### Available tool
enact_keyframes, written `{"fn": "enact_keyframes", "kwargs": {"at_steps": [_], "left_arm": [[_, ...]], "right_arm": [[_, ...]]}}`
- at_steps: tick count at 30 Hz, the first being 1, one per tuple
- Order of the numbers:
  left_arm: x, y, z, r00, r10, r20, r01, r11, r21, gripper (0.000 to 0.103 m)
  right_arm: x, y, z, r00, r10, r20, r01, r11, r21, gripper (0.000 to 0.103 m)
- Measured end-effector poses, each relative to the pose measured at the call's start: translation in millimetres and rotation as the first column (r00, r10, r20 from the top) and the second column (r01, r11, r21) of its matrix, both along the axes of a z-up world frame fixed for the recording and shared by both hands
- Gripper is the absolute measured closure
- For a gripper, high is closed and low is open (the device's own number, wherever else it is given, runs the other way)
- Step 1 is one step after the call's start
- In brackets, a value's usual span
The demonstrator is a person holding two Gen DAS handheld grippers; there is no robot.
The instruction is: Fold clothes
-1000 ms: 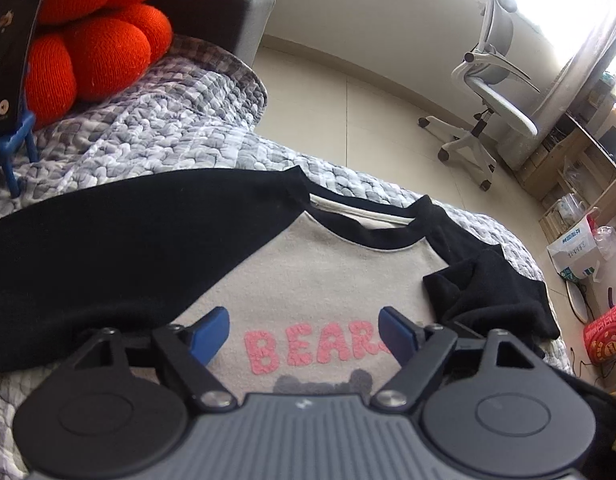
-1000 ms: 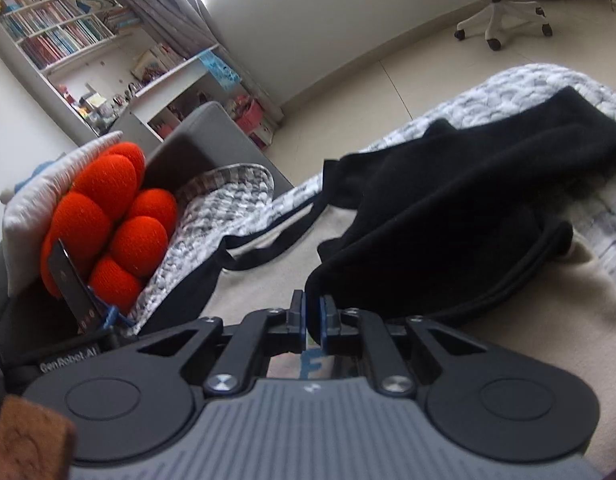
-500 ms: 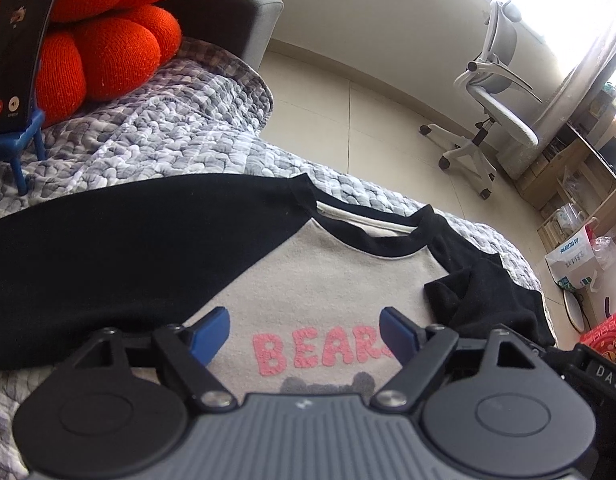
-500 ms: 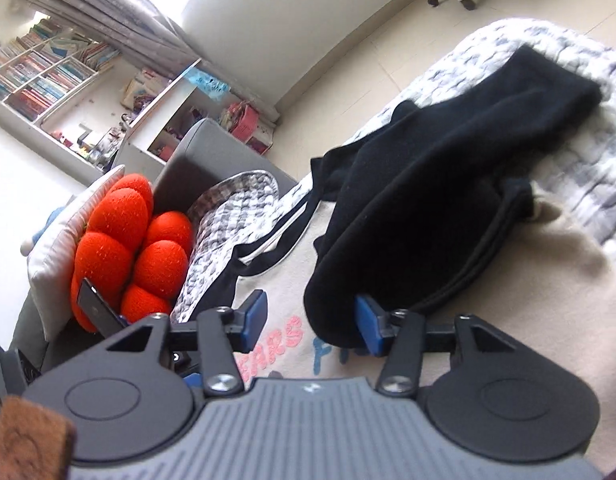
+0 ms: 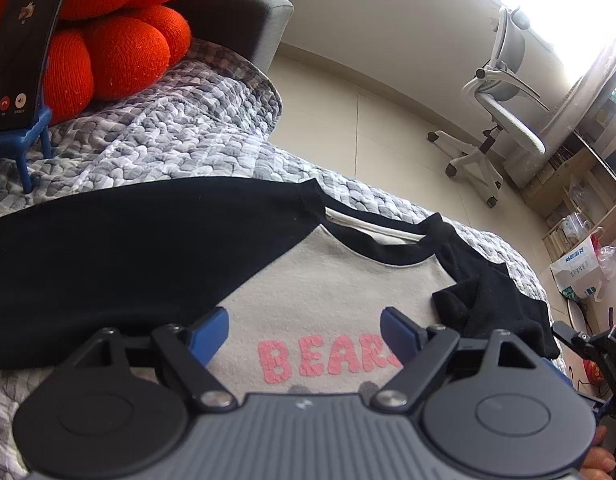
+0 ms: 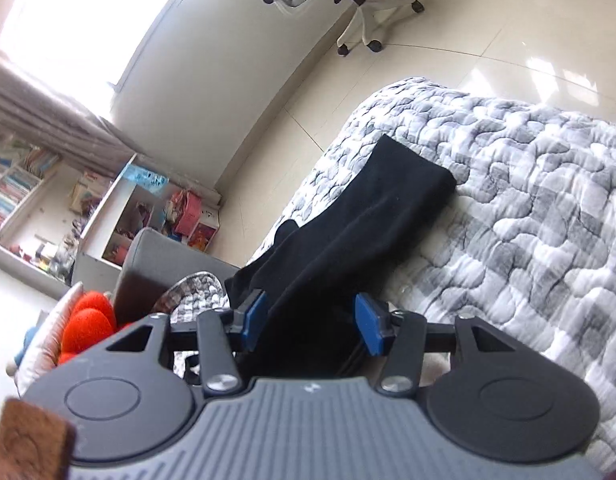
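- Right gripper [image 6: 311, 322] has let go and swung out over the black sleeve [image 6: 367, 216]; fingers half apart, nothing clamped.
- Left gripper [image 5: 304, 334] hovers wide open above the BEAR sweatshirt [image 5: 327, 280].
- Loosely dropped, that sleeve could bunch, probably spoiling the fold.

shirt [image 5: 327, 288]: cream w/ blk sleeves, pink txt | quilt [image 5: 168, 140]: grey-wht | cushion [image 5: 120, 52]: orange

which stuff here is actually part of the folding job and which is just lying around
Part of the job:
- sweatshirt
- its black sleeve
- quilt it lies on

Just lying about:
- orange cushion
- phone on a blue stand
- office chair
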State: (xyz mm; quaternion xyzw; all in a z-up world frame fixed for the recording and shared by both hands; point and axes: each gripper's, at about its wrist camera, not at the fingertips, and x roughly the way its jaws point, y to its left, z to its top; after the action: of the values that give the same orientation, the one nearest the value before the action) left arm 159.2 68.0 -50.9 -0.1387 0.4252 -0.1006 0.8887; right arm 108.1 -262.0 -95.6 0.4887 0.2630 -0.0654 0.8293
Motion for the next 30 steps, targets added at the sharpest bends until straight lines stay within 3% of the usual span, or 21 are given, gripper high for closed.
{"fn": "enact_keyframes", "kwargs": {"at_steps": [5,9,15,21,27,30], "left_arm": [[0.9,4.9,0.3,1.0,-0.018,0.005,0.018,0.999,-0.027,0.019],[3.0,15.6,1.0,1.0,-0.026,0.006,0.026,0.994,-0.103,0.019],[5.0,38.4,3.9,1.0,-0.028,0.009,0.029,0.968,-0.248,0.019],[10.3,58.5,-1.4,0.999,-0.008,-0.033,-0.003,0.944,-0.33,0.017],[11.2,79.6,-1.4,0.999,0.017,-0.033,-0.029,0.924,-0.382,0.017],[13.7,90.5,-3.7,0.999,0.03,-0.039,-0.043,0.909,-0.415,0.017]], "right_arm": [[9.7,-8.7,-10.8,0.998,-0.068,-0.015,0.068,0.998,0.009,0.05],[14.9,-5.1,-10.3,0.997,-0.071,0.022,0.072,0.997,-0.025,0.091],[15.6,19.5,23.9,0.986,0.031,0.165,-0.003,0.986,-0.166,0.092],[19.2,60.7,51.1,0.94,0.201,0.277,-0.14,0.964,-0.224,0.093],[27.3,109.9,58.8,0.876,0.388,0.286,-0.301,0.904,-0.305,0.093],[30.3,135.9,53.4,0.831,0.498,0.248,-0.406,0.848,-0.342,0.093]]}}
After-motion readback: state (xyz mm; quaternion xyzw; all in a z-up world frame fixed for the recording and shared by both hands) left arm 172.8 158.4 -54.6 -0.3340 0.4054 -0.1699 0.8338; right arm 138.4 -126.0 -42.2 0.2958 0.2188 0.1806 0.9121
